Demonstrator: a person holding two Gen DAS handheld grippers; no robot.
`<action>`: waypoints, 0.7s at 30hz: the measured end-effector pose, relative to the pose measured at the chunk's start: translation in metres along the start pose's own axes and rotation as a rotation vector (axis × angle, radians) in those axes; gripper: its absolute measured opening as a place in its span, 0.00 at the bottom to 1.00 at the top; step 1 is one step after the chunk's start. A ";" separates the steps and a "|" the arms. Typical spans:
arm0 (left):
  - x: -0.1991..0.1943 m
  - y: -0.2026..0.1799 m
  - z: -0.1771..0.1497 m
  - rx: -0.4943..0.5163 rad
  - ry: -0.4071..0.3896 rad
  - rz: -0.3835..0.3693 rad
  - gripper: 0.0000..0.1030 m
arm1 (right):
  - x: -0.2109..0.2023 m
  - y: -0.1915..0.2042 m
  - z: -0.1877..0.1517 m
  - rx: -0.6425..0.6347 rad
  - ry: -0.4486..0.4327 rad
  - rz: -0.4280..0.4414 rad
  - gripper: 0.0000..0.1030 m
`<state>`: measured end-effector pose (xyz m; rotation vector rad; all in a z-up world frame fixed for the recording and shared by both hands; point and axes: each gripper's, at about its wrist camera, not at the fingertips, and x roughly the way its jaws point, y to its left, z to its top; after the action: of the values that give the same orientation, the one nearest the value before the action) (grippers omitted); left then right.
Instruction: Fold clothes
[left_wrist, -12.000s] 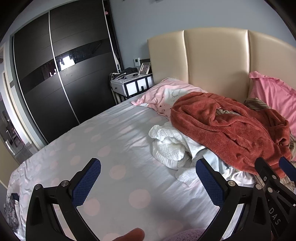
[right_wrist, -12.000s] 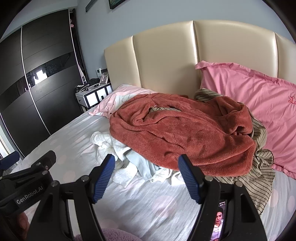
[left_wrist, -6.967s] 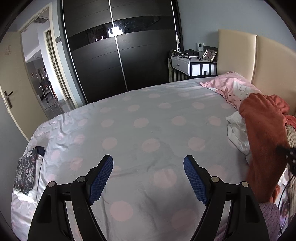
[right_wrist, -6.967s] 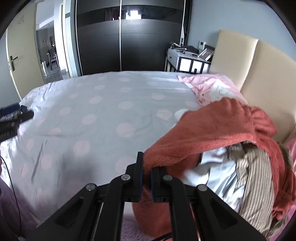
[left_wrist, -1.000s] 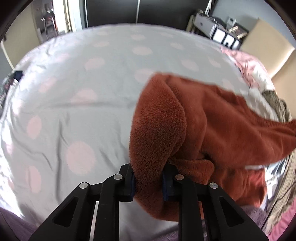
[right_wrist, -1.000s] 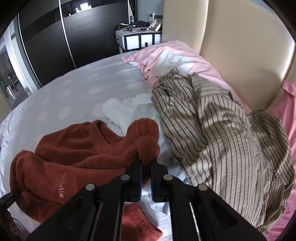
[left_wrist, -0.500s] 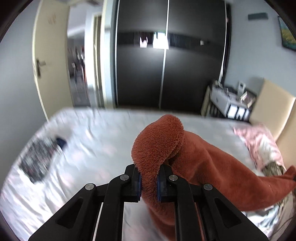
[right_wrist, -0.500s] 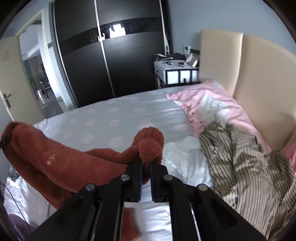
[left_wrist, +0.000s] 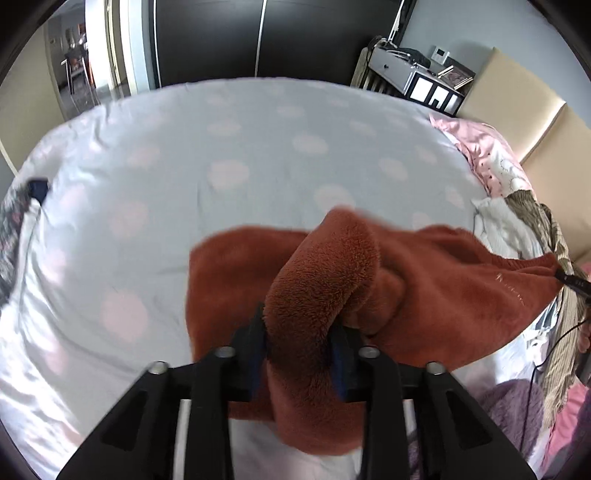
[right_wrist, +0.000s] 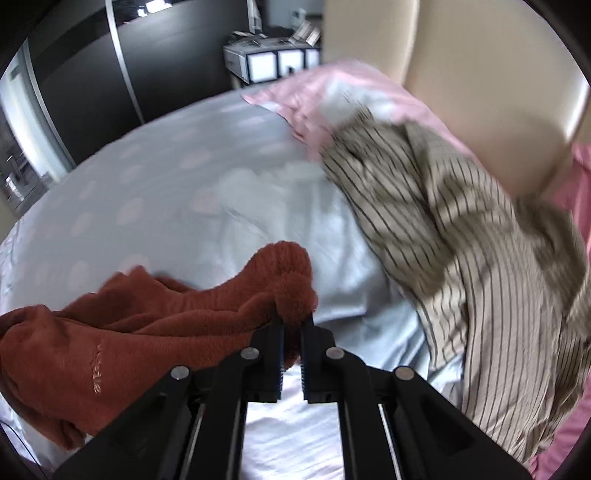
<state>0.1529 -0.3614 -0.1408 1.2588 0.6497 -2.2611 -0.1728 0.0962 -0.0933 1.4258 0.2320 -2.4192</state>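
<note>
Left tool (left_wrist: 298, 354) jaws opening round dropped fleece (left_wrist: 424, 280); stripes (right_wrist: 480, 258) right-view only.

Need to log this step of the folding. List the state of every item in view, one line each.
Rust fleece garment: crumpled, unfolded, spread between both grippers over the bed.
Left gripper: jaws just opened wider, fleece bunched between them.
Right gripper: shut on a fleece corner.
Striped shirt: heaped, unfolded, near the headboard.
White garment: crumpled beside the striped shirt.
Wardrobe doors: closed.
</note>
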 end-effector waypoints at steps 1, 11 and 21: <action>0.001 0.002 -0.005 0.003 -0.005 0.002 0.44 | 0.009 -0.008 -0.006 0.028 0.022 -0.005 0.06; -0.027 -0.002 -0.035 0.030 -0.009 -0.015 0.59 | 0.039 -0.006 -0.041 0.046 0.049 -0.028 0.06; -0.016 -0.012 -0.081 0.011 0.115 -0.066 0.66 | 0.036 -0.009 -0.045 0.062 0.053 -0.013 0.06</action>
<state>0.2051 -0.3002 -0.1627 1.4007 0.7312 -2.2611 -0.1555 0.1113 -0.1473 1.5214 0.1802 -2.4204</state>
